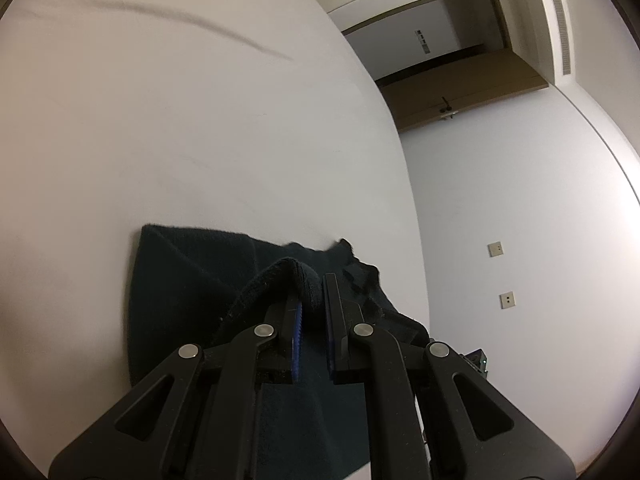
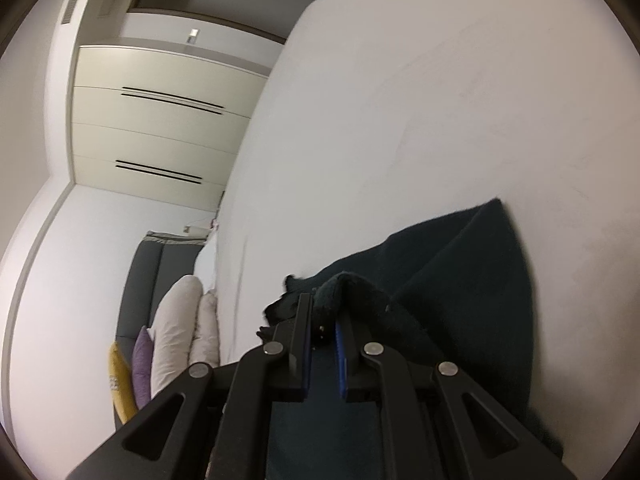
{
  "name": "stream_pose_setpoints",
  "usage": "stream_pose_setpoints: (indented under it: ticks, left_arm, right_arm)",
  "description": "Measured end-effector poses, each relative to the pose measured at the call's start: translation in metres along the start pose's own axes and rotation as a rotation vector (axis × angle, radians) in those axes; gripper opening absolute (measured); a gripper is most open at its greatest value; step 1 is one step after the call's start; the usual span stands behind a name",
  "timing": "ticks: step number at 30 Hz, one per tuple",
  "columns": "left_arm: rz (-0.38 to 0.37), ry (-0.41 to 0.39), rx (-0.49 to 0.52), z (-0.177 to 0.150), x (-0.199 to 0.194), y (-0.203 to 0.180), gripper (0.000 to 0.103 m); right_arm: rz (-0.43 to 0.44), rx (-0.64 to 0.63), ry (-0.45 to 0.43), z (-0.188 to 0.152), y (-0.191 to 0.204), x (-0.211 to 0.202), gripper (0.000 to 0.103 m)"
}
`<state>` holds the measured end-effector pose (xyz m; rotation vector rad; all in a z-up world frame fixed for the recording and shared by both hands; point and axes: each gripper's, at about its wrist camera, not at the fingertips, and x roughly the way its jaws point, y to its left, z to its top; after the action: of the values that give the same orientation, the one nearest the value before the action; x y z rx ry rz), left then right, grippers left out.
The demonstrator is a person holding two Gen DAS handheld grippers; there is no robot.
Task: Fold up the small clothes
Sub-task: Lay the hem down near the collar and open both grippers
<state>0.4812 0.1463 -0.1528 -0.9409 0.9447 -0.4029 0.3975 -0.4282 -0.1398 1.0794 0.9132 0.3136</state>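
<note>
A dark navy garment point(image 1: 188, 280) lies on the white bed sheet point(image 1: 180, 120). My left gripper point(image 1: 312, 292) is shut on a bunched edge of the garment and holds it lifted off the sheet. In the right wrist view the same dark garment point(image 2: 472, 264) spreads to the right on the sheet point(image 2: 400, 100). My right gripper point(image 2: 324, 304) is shut on another bunched edge of it, also raised. Below both grippers the cloth hangs down and hides the sheet.
The bed's edge point(image 1: 412, 184) runs along the right of the left wrist view, with a wall and a wooden door point(image 1: 460, 92) beyond. In the right wrist view white pillows point(image 2: 176, 328), a purple cushion point(image 2: 142, 364), a yellow cushion point(image 2: 120, 388) and a wardrobe point(image 2: 160, 120) are at the left.
</note>
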Motion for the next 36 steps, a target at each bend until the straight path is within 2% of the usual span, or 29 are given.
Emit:
stream_pose_setpoints:
  ticks: [14, 24, 29, 31, 32, 33, 34, 35, 36]
  left_arm:
    - [0.048, 0.027, -0.03, 0.012, 0.028, 0.024, 0.008]
    - [0.046, -0.025, -0.016, 0.017, 0.029, 0.012, 0.008]
    - [0.07, -0.027, -0.043, 0.018, 0.037, 0.018, 0.008]
    - [0.088, -0.002, -0.085, 0.017, 0.048, 0.029, 0.008]
    - [0.088, 0.028, -0.108, 0.017, 0.057, 0.034, 0.009]
    - [0.092, 0.037, -0.114, 0.017, 0.061, 0.035, 0.009]
    - [0.091, 0.039, -0.116, 0.018, 0.062, 0.036, 0.009]
    - [0.072, 0.034, -0.121, 0.019, 0.062, 0.034, 0.013]
    - [0.051, 0.029, -0.125, 0.02, 0.061, 0.032, 0.021]
  right_arm:
    - [-0.018, -0.011, 0.028, 0.011, -0.008, 0.017, 0.011]
    - [-0.005, -0.024, 0.037, 0.02, 0.001, 0.021, 0.011]
    - [-0.026, -0.001, 0.066, 0.022, -0.013, 0.034, 0.011]
    - [-0.033, 0.032, 0.078, 0.023, -0.021, 0.037, 0.015]
    - [-0.009, 0.076, 0.076, 0.025, -0.029, 0.035, 0.017]
    - [0.021, 0.104, 0.068, 0.025, -0.034, 0.031, 0.022]
    - [0.05, 0.126, 0.053, 0.027, -0.037, 0.024, 0.035]
    - [0.068, 0.135, 0.023, 0.029, -0.039, 0.013, 0.043]
    - [0.07, 0.135, -0.012, 0.032, -0.039, 0.001, 0.061]
